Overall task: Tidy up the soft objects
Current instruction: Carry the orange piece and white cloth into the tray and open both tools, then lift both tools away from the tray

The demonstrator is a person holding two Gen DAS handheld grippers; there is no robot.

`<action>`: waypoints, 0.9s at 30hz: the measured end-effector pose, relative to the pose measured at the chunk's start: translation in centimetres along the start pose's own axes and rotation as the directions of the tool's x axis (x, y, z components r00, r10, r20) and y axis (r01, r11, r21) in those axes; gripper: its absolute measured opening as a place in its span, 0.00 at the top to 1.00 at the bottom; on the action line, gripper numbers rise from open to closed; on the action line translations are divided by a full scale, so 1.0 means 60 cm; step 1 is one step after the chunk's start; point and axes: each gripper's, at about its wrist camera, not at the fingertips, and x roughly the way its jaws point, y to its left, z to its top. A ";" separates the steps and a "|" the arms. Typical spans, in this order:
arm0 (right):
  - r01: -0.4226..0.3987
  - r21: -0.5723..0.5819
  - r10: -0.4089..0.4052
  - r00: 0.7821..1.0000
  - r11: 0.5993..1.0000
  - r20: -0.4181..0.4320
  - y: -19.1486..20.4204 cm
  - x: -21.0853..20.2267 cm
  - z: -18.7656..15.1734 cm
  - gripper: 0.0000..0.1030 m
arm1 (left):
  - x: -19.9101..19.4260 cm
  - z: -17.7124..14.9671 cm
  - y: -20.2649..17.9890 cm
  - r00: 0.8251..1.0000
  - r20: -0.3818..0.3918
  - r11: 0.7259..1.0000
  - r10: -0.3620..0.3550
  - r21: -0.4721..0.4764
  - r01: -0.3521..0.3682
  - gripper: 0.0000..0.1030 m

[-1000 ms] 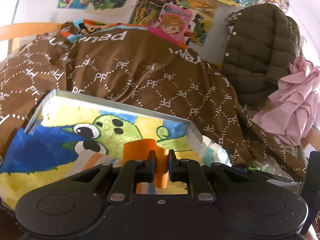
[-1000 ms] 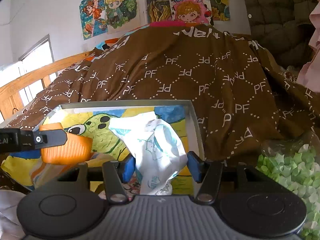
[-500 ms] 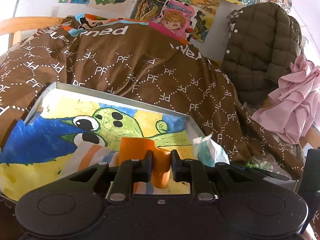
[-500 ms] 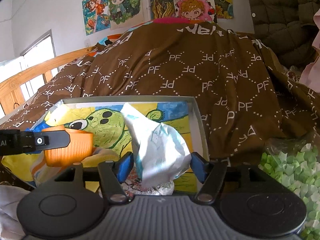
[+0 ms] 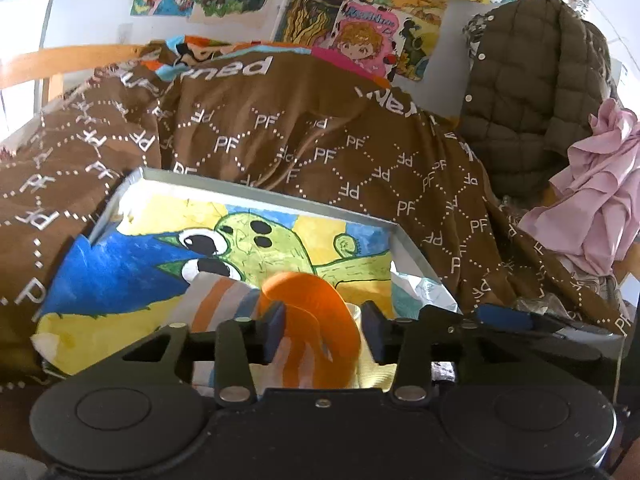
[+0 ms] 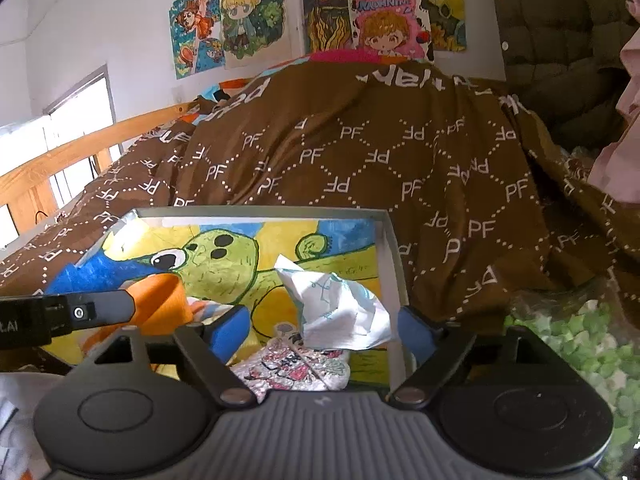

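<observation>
Both tongs [image 5: 322, 330] [image 6: 320, 332] gape, holding nothing; only the right view shows green bits [image 6: 580, 344].

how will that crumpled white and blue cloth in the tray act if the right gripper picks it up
The white and blue cloth stands in creased peaks, so it looks thin and probably light. Gripped at one spot, it would likely droop rather than hold shape. The right gripper is open around it, and a pinch may catch only one fold.

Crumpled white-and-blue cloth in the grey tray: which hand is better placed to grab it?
Right. The right tongs stand open with the crumpled white-and-blue cloth directly between their fingers, while the left tongs straddle the rolled orange cloth further left.
</observation>
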 end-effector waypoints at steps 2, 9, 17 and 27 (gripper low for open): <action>0.003 0.002 -0.003 1.000 1.000 0.008 -0.001 -0.013 0.002 0.13 | -0.010 0.001 -0.002 1.000 0.015 1.000 0.003 -0.003 -0.003 0.44; 0.010 0.007 -0.010 0.999 1.000 0.049 -0.007 -0.074 0.014 0.05 | -0.062 0.006 -0.011 0.995 0.088 0.999 0.043 -0.020 -0.042 0.24; 0.009 0.009 -0.010 0.993 1.000 0.117 -0.004 -0.153 0.019 0.00 | -0.144 0.007 -0.037 0.980 0.181 0.997 0.079 0.001 -0.081 0.05; -0.016 0.038 0.007 0.971 0.999 0.238 0.012 -0.264 0.013 0.00 | -0.253 -0.010 -0.069 0.952 0.280 0.987 0.126 0.064 -0.149 0.01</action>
